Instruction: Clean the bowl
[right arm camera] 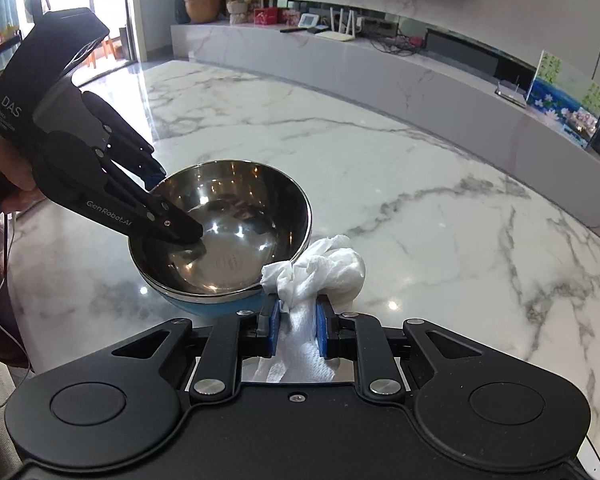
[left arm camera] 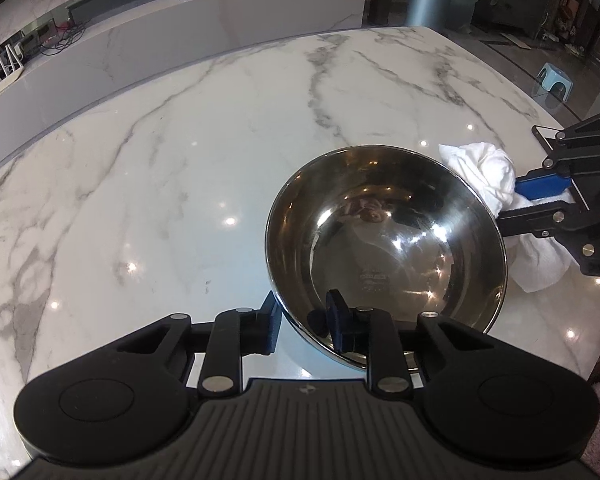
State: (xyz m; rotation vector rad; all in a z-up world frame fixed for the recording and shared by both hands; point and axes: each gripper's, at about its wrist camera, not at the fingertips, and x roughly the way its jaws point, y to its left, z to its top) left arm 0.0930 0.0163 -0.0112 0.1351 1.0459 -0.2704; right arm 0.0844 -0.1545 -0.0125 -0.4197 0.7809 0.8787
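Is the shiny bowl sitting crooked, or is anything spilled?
Yes, the bowl is tipped: the left gripper pinches its near rim, one finger inside and one outside, so it leans on the marble table. Nothing is spilled. The right gripper holds a crumpled white paper towel beside the bowl.

A stainless-steel bowl (left arm camera: 384, 248) with a shiny, mirror-like inside and a blue outer base stands on the white marble surface (left arm camera: 180, 184), tipped up on one side, its rim pinched between two fingers. Just beside its rim, a crumpled white paper towel (right arm camera: 320, 268) is clamped, bunched into a loose wad above the surface.
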